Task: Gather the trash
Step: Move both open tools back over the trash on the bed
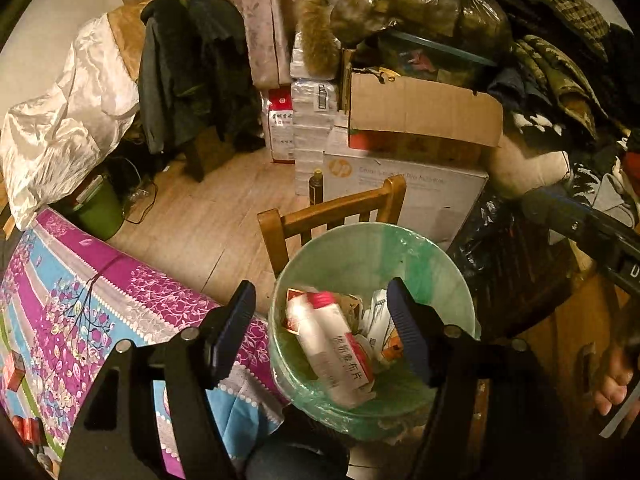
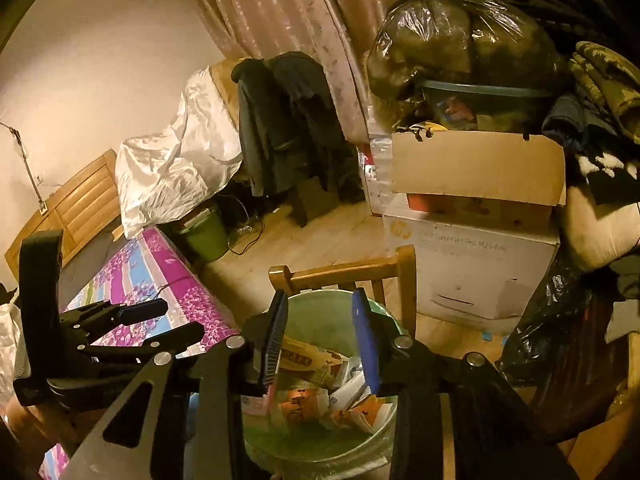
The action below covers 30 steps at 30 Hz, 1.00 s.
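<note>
A round bin with a green liner (image 1: pixel 436 276) stands by a wooden chair. It holds paper boxes and wrappers. My left gripper (image 1: pixel 322 330) is open above the bin. A white box with a red band and pink cap (image 1: pixel 334 348), blurred, lies between and below its fingers, over the trash in the bin, touching neither finger. In the right wrist view the bin (image 2: pixel 304 316) sits below my right gripper (image 2: pixel 320 340), which is open and empty over the trash. The left gripper (image 2: pixel 160 320) shows at the left of that view, open.
A wooden chair (image 1: pixel 332 208) stands behind the bin. A purple flowered cloth (image 1: pixel 80 300) covers the surface at left, with small red boxes (image 1: pixel 14 368) on it. A white printer box (image 1: pixel 420 188), a cardboard box (image 1: pixel 424 108) and black bags are stacked behind. A green bin (image 1: pixel 100 212) stands on the floor.
</note>
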Each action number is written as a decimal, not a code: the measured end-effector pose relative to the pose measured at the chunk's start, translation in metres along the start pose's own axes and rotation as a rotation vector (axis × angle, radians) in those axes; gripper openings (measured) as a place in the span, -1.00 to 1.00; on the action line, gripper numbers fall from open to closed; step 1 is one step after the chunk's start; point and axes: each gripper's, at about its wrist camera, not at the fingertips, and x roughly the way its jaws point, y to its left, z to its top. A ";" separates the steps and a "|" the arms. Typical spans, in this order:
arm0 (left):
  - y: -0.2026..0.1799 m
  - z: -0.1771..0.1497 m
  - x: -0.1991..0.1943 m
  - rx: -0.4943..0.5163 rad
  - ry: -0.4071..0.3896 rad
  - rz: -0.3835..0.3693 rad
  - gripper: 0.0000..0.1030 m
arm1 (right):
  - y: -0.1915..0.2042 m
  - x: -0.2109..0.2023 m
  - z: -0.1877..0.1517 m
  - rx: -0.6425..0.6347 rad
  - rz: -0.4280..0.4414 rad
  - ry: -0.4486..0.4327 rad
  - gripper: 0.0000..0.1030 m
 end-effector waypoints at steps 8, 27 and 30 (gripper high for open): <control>0.016 -0.004 -0.005 -0.033 -0.012 0.065 0.27 | 0.003 -0.001 0.003 -0.003 0.022 -0.004 -0.32; 0.157 -0.120 -0.069 -0.350 -0.083 0.543 0.54 | 0.113 0.022 -0.039 -0.180 0.155 -0.014 0.05; 0.184 -0.156 -0.084 -0.441 -0.052 0.584 0.54 | 0.153 0.038 -0.057 -0.253 0.210 0.048 0.12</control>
